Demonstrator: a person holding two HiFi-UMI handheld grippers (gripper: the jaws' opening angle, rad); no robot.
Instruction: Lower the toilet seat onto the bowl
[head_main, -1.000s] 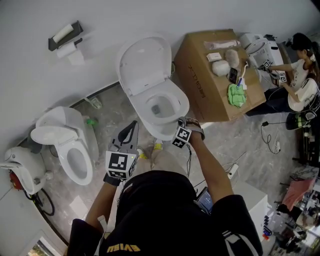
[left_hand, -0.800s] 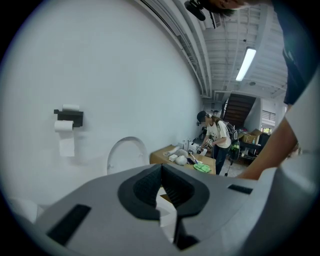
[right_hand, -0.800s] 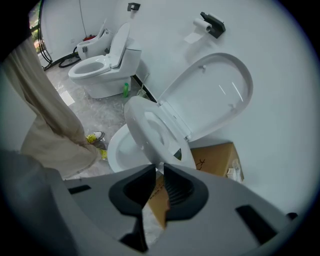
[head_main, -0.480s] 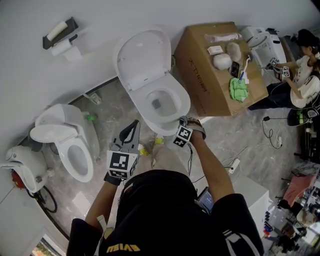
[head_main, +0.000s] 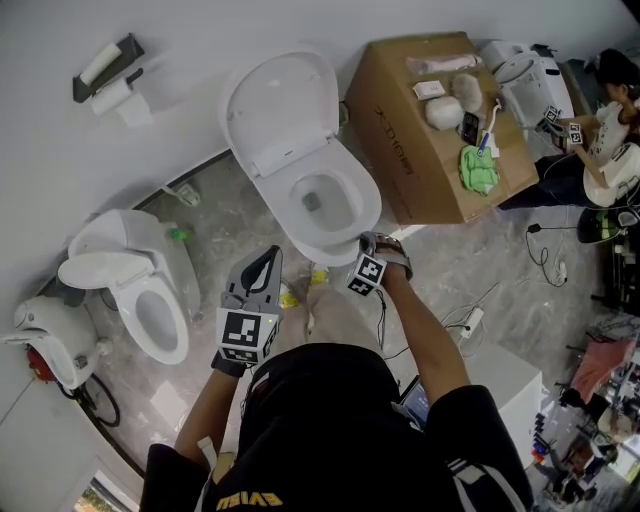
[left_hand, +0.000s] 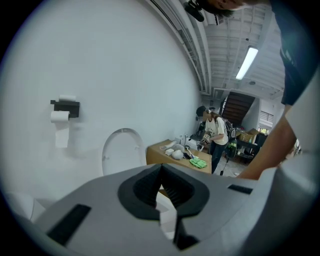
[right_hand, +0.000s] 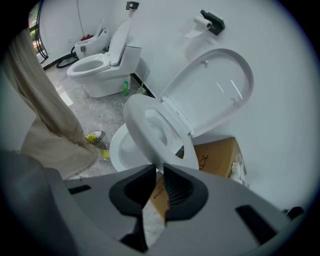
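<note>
My right tool (right_hand: 159, 170), pinched narrow on the toilet seat (right_hand: 135, 120), has eased down; seat still tilted above bowl (right_hand: 116, 149); left tool (left_hand: 161, 167) closed

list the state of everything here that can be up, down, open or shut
toilet lid: up
toilet seat: partway down, tilted above the bowl
right gripper: shut on the toilet seat's front edge
left gripper: shut, empty
second toilet: lid up, seat down
cardboard box: closed
toilet paper roll: tail hanging loose
</note>
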